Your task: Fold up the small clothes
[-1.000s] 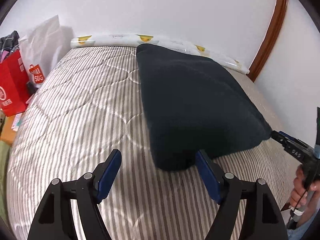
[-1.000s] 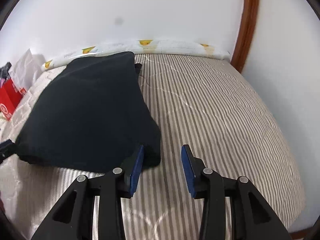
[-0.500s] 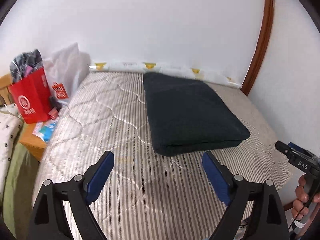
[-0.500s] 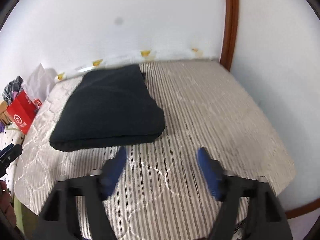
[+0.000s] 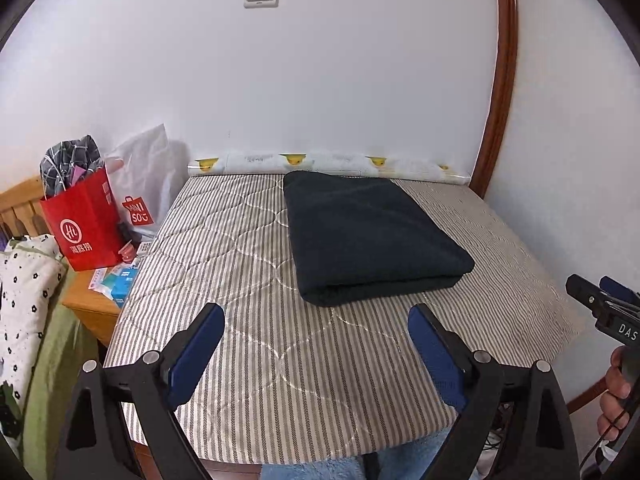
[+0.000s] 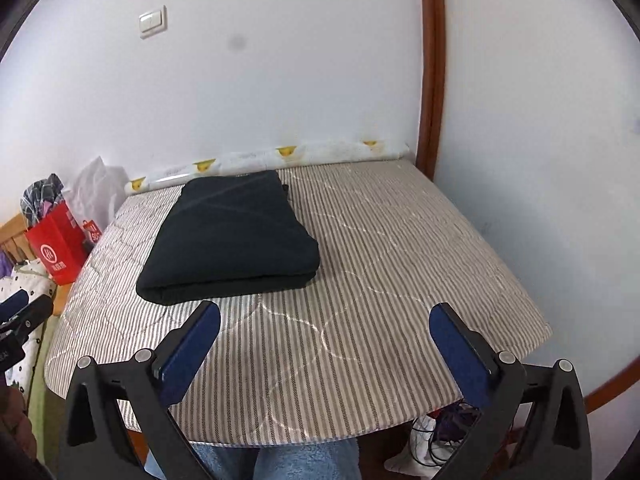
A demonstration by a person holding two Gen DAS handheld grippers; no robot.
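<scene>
A dark folded garment [image 5: 368, 236] lies flat on the striped quilted pad [image 5: 240, 260], towards the back wall; it also shows in the right wrist view [image 6: 232, 236]. My left gripper [image 5: 316, 344] is open and empty, held back above the pad's near edge, well short of the garment. My right gripper [image 6: 324, 344] is open and empty, also back over the near edge, to the right of the garment. The right gripper shows at the right edge of the left wrist view [image 5: 604, 308].
A rolled white sheet with yellow marks [image 5: 328, 162] lies along the wall. A red paper bag [image 5: 82, 224] and a white bag [image 5: 140, 184] stand on a wooden stand [image 5: 92, 308] at the left. A wooden door frame [image 5: 500, 80] is at the right. My knees in blue trousers [image 6: 280, 460] are below.
Both grippers have drawn back and up from the garment's near edge, and the right gripper has opened wider. The garment lies folded and still.
</scene>
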